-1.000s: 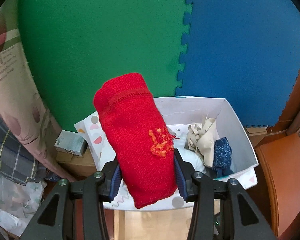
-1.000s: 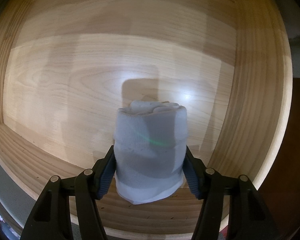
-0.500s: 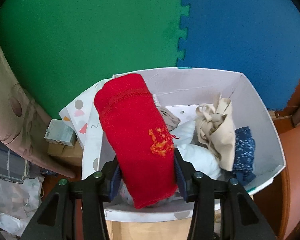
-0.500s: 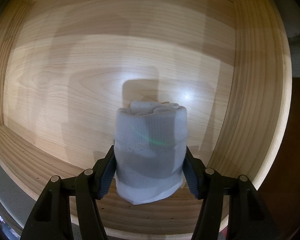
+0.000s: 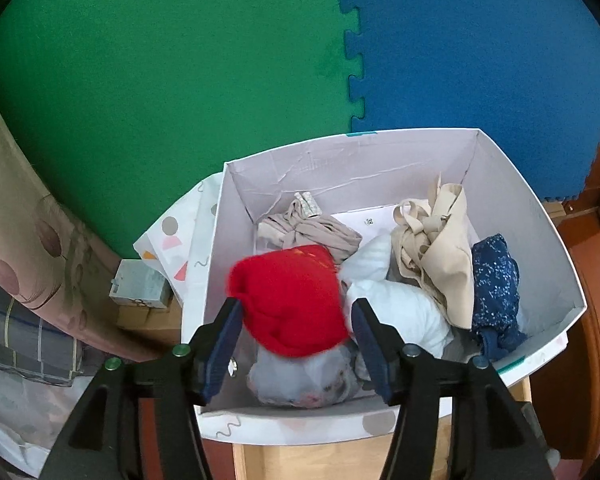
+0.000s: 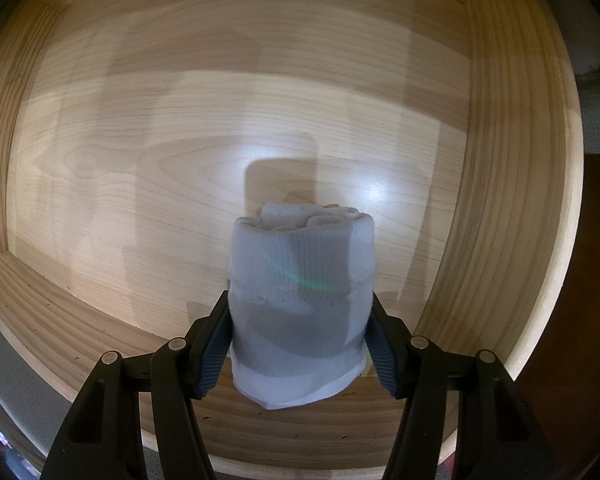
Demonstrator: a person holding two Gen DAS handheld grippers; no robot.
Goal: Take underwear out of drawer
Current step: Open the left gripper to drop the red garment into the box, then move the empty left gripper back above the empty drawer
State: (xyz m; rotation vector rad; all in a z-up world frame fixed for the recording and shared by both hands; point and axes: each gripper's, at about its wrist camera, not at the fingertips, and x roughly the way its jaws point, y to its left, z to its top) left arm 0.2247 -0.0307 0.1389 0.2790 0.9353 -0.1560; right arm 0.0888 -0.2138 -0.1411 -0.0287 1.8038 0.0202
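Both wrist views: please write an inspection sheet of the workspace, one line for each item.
Surface: bare wooden drawer floor; green and blue foam mat.
Job's things: red roll lies in white box, blurred; pale grey roll above the drawer floor.
Clutter: beige garment, navy patterned garment, white cloth, small carton beside the box.
Grippers: left gripper has just been opening, pads clear of the red roll; right gripper clamps the grey roll.
Cables: nothing seen.
Surroundings: patterned fabric at left.

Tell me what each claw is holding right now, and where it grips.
Right claw: grey rolled garment, pinched at its lower sides. Left claw, just opening: nothing; the red garment is dropping into the box.
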